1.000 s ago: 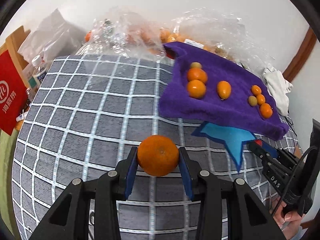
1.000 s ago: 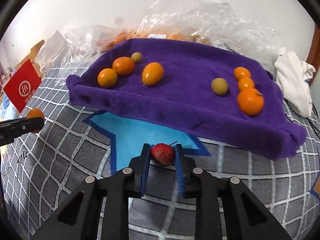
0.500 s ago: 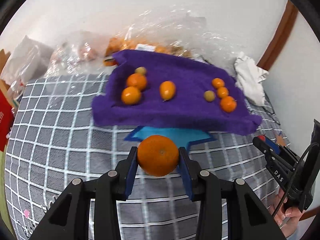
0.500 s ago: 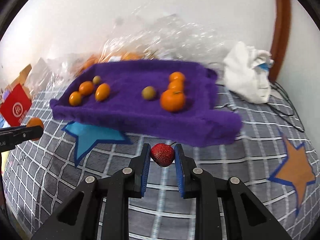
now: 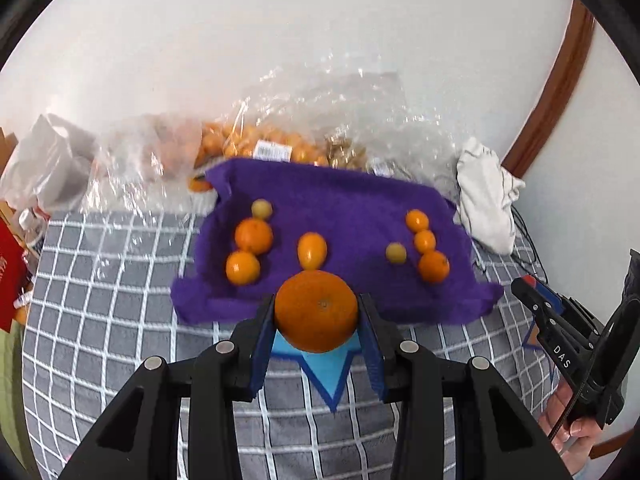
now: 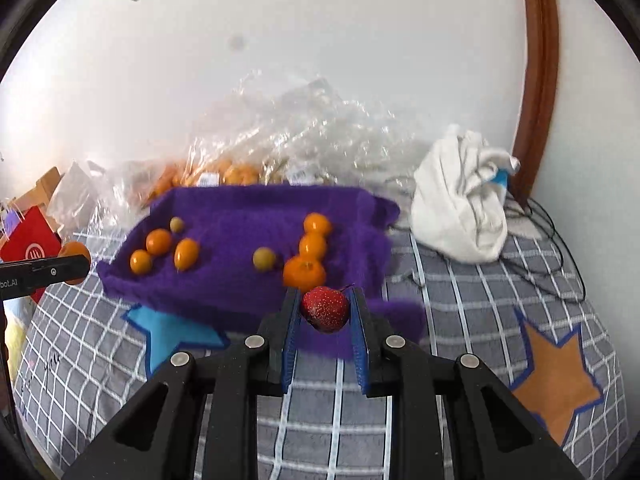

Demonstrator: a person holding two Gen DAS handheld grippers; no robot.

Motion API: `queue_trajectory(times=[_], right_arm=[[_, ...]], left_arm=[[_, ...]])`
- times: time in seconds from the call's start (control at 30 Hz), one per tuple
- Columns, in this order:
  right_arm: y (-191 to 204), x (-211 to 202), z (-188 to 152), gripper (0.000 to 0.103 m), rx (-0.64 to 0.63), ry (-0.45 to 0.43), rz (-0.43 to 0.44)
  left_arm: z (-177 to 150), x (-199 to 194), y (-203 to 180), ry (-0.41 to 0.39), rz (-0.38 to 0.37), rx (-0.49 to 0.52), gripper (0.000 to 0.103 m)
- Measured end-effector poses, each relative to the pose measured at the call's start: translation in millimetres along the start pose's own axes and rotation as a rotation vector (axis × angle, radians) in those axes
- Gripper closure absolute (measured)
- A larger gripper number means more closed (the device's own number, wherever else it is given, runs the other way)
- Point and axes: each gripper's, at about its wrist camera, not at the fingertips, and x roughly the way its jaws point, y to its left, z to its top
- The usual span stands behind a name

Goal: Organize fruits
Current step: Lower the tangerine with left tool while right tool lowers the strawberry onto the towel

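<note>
Nearest to you, your left hand-held gripper is clamped on a mandarin, pads on its two sides, held above the checked bedcover. It looks firm-skinned and round, so I'd judge it could roll out of a loose grip; hold across the widest part. Your right hand-held gripper is clamped on a strawberry, and that one looks soft and easily bruised, so squeeze lightly at the plump middle. Just beyond both lies the purple towel, with small oranges in a cluster on the left and another row on the right. Farthest back, clear plastic bags of fruit sit against the wall.
</note>
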Motion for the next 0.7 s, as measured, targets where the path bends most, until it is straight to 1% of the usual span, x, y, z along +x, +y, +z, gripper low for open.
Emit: queue_trajectory(times=[0.17, 0.4, 0.5, 0.7], right_arm=[[7.8, 10.9, 27.4, 0.079, -0.019, -0.023, 0.011], [19.1, 29.2, 60.6, 0.079, -0.045, -0.046, 0.016], [22.9, 41.4, 71.3, 0.079, -0.045, -0.045, 0.027], [30.7, 77.8, 86.2, 0.079, -0.050, -0.010, 0.057]], left_arm=[[21.2, 0.9, 17.3, -0.023, 0.015, -0.026, 0.065], [41.1, 5.8, 37.8, -0.047, 0.036, -0.051, 0.065], [48.2, 15.9, 42.5, -0.043, 0.034, -0.060, 0.065], [64.3, 47.0, 45.4, -0.012, 0.016, -0.073, 0.065]])
